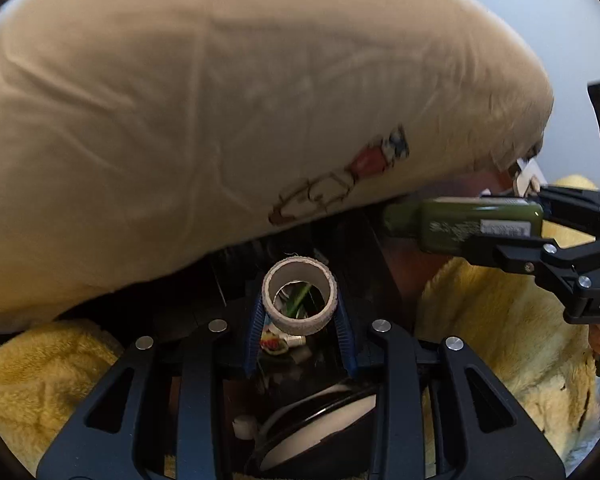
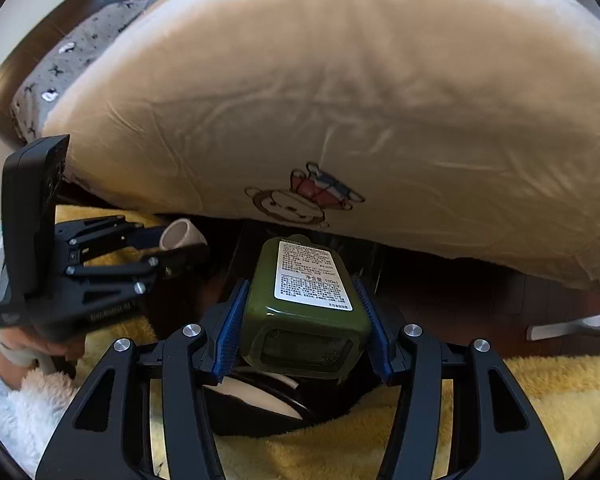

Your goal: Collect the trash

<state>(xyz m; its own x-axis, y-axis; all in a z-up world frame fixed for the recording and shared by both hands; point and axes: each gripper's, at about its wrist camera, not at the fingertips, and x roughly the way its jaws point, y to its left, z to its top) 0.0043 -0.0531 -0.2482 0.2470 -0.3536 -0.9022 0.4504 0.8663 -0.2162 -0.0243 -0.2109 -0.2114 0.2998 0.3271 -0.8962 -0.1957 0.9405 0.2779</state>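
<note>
Claws both gripped: your left claw [image 1: 300, 312] pinched tape roll [image 1: 299, 299], right claw [image 2: 304, 320] clamped green bottle [image 2: 306, 304], both just below cream pillow [image 2: 340, 100].

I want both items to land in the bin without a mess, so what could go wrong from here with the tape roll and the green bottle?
1. The left gripper pinches the tape roll only near the fingertips; it could slip or roll away.
2. The right gripper grips the green bottle near its base, so it could pivot and drop short.
3. The cream pillow overhangs the dark bin, so a release could bounce onto the yellow blanket.
</note>
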